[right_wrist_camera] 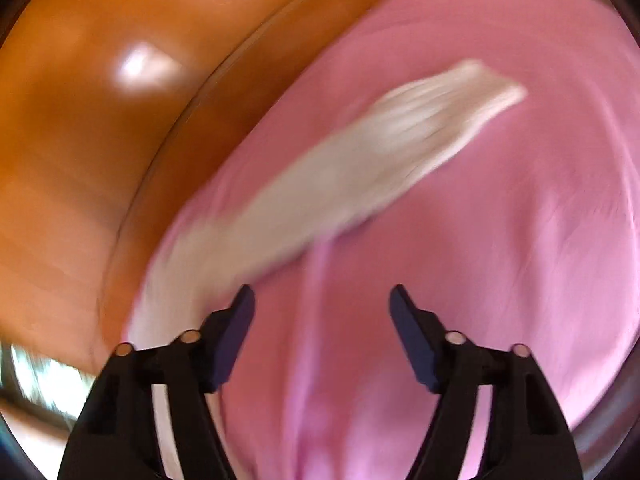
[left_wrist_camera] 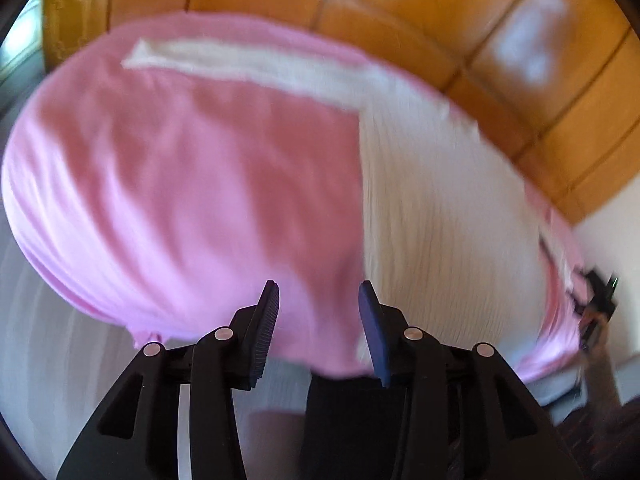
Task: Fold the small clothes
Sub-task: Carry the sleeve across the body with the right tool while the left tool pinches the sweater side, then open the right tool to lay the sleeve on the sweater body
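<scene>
- The left claw (left_wrist_camera: 318, 300) stands apart, with nothing between its 2 pads; pink cloth shows through the gap.
- A pink cover (left_wrist_camera: 180, 184) is spread over a rounded surface; what lies under it cannot be told. It fills most of the left wrist view.
- A white garment (left_wrist_camera: 440, 216) lies on the pink cover, to the right of the left claw's line and just beyond its right pad.
- From the garment's far end, a white strip (left_wrist_camera: 240, 64) runs left across the far part of the cover, like a sleeve or a folded edge; the blur hides which.
- The garment looks ribbed, with fine lines running near to far.
- Beyond the cover is an orange-brown padded panel (left_wrist_camera: 400, 4) with dark seams.
- At the right edge of the left wrist view, a dark object (left_wrist_camera: 600, 288) sits by the cover's rim; it is too blurred to name.
- The right claw (right_wrist_camera: 322, 300) is also apart and empty, hovering over the pink cover (right_wrist_camera: 500, 240).
- In the right wrist view, the white garment (right_wrist_camera: 340, 184) lies as a slanting band from near left to far right, its near end just beyond the left pad.
- That view is heavily smeared, so no fold lines can be read.
- The orange-brown panel (right_wrist_camera: 80, 140) fills the left of the right wrist view.
</scene>
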Tool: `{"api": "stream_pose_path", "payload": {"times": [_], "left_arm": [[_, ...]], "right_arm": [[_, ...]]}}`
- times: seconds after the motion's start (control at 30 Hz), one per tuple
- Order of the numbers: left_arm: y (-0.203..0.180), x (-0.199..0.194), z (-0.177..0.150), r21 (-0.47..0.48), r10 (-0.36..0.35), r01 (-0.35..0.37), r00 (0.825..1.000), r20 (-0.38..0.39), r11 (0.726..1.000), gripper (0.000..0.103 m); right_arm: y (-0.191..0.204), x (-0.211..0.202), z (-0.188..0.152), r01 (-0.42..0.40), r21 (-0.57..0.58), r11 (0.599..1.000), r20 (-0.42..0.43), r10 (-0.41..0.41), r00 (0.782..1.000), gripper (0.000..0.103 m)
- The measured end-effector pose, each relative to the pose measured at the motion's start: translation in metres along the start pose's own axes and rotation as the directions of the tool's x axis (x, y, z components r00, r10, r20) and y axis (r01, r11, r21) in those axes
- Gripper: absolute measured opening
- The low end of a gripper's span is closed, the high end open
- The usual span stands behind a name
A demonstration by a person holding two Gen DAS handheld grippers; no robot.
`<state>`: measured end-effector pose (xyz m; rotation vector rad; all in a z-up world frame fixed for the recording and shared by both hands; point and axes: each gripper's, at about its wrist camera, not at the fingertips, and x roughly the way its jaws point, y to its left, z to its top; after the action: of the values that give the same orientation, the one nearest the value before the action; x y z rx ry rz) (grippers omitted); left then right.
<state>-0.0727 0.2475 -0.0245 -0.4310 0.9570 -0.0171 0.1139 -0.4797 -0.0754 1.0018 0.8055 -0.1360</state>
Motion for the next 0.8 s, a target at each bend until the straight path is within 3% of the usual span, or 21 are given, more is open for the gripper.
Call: {"api": "stream_pose_path", "payload": {"times": [0.03,0.07,0.17,0.2,0.23,0.33,0.4,0.47,0.53,0.67,0.73,0.8], "left_arm": [[0.000,-0.005,0.008,-0.018,-0.004,0.005,0.999,0.032,1.000,0.041],[0.000,-0.011,0.015,-0.042,-0.019,0.022,0.998,0.066,0.999,0.049],[-0.008,-0.020,0.026,-0.068,-0.021,0.030,0.991,0.135,0.997,0.057],[-0.015,-0.020,0.030,-0.063,-0.027,0.036,0.989,0.143,0.997,0.057],[-0.020,-0.019,0.034,-0.051,-0.026,0.034,0.988,0.149,0.998,0.057],[-0.048,-0.022,0.048,0.044,-0.025,0.018,0.984,0.178,0.999,0.059],[-0.067,-0.018,0.058,0.083,-0.054,0.039,0.980,0.189,0.996,0.068],[-0.080,-0.009,0.069,0.119,-0.117,0.095,0.974,0.194,0.988,0.068],[-0.093,0.007,0.078,0.144,-0.168,0.144,0.970,0.176,0.979,0.068],[-0.134,0.046,0.095,0.184,-0.291,0.266,0.949,0.124,0.946,0.068],[-0.161,0.065,0.103,0.230,-0.311,0.282,0.945,0.103,0.932,0.068],[-0.177,0.078,0.107,0.255,-0.345,0.313,0.934,0.089,0.915,0.068]], "right_arm": [[-0.009,0.008,0.012,-0.012,0.061,0.998,0.016,0.011,1.000,0.056],[-0.018,0.019,0.024,-0.005,0.123,0.992,0.044,0.000,0.999,0.053],[-0.026,0.043,0.043,0.015,0.193,0.981,0.071,-0.029,0.997,0.031],[-0.026,0.046,0.050,0.029,0.196,0.980,0.082,-0.046,0.996,0.015],[-0.024,0.049,0.055,0.024,0.195,0.981,0.094,-0.043,0.995,0.006],[0.010,0.044,0.061,0.012,0.098,0.995,0.118,-0.024,0.993,0.006],[0.050,0.028,0.068,-0.054,-0.022,0.998,0.129,0.056,0.990,0.005],[0.099,0.023,0.064,-0.096,-0.171,0.981,0.103,0.115,0.988,0.005],[0.151,0.023,0.047,-0.150,-0.307,0.940,0.054,0.175,0.983,0.005],[0.268,0.047,-0.026,-0.312,-0.523,0.794,-0.116,0.296,0.948,0.005],[0.314,0.071,-0.074,-0.362,-0.591,0.721,-0.200,0.304,0.931,0.005],[0.342,0.095,-0.113,-0.399,-0.621,0.674,-0.281,0.284,0.917,0.005]]}}
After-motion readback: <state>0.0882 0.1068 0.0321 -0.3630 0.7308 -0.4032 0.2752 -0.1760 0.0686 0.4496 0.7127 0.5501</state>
